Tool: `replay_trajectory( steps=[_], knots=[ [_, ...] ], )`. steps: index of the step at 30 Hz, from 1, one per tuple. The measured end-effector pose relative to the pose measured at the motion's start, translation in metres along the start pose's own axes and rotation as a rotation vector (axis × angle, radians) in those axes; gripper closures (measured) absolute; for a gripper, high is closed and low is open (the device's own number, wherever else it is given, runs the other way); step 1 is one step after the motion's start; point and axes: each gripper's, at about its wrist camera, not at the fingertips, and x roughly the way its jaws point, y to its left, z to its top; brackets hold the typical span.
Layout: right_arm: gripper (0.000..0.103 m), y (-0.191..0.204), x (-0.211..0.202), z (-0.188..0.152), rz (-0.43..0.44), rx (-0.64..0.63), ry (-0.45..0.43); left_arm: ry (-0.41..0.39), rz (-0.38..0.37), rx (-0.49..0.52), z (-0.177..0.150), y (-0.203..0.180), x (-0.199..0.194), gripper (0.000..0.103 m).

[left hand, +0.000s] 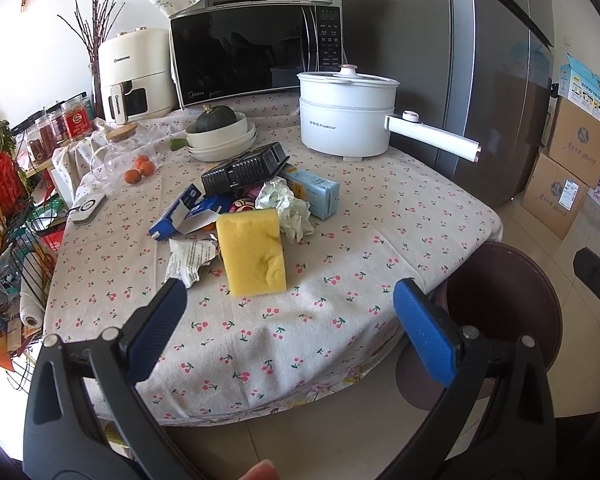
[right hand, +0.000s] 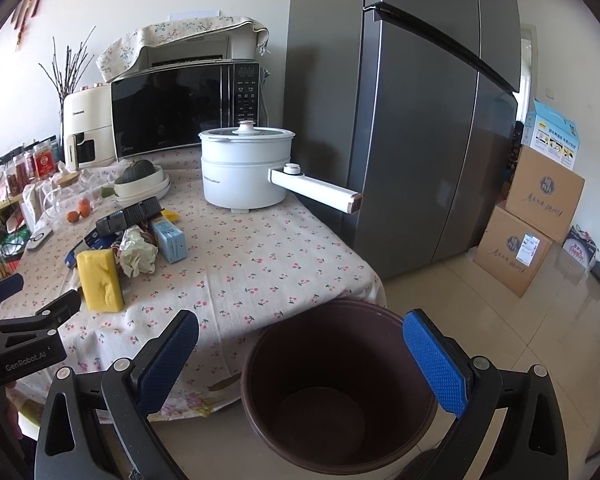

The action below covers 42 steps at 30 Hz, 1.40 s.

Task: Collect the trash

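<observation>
My left gripper (left hand: 290,300) hangs above the near edge of the table (left hand: 340,240), its blue fingers spread wide with nothing between them. Just ahead stands the yellow sponge (left hand: 254,250), upright on one narrow edge, its long axis running up and down and its broad face turned toward me. Behind it lies the heap of trash: a crumpled paper wad (left hand: 286,204), a pale blue carton (left hand: 314,192) lying flat with its length running away to the right, a black plastic tray (left hand: 244,168) tipped on top, and a torn blue box (left hand: 184,214) to the left.

The left view shows only part of the brown bin (left hand: 508,292), tucked past the table corner. The right view looks straight down into it (right hand: 332,392) and shows it empty.

My right gripper (right hand: 300,344) is held over the bin's mouth, fingers wide apart and holding nothing. A fingertip (left hand: 260,472) shows at the bottom of the left view.
</observation>
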Motion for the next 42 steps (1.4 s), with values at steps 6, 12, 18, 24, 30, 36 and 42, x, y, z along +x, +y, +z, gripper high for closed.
replay_trajectory(
  steps=[6,12,18,24,30,36,42],
  knots=[
    [0.0,0.001,0.001,-0.002,-0.011,-0.026,0.017,0.016,-0.019,-0.005,0.002,-0.001,-0.003,0.001],
    [0.0,0.004,0.002,-0.001,-0.013,-0.036,0.038,0.034,-0.023,0.026,0.001,-0.005,-0.003,0.001],
    [0.0,0.003,0.003,0.002,-0.004,-0.022,0.047,0.064,-0.051,0.041,0.003,-0.003,0.002,0.001],
    [0.0,0.005,0.007,0.009,0.007,-0.029,0.058,0.096,-0.075,0.048,0.01,0.001,0.008,0.001],
    [0.0,0.012,0.016,0.029,0.05,-0.076,0.137,0.173,-0.125,0.055,0.023,0.014,0.026,0.001],
    [0.0,0.037,0.039,0.055,0.124,-0.169,0.217,0.302,-0.112,0.012,0.044,0.054,0.066,0.001],
    [0.0,0.064,0.075,0.049,0.179,-0.226,0.234,0.353,-0.059,-0.109,0.045,0.112,0.107,0.001]
  ],
)
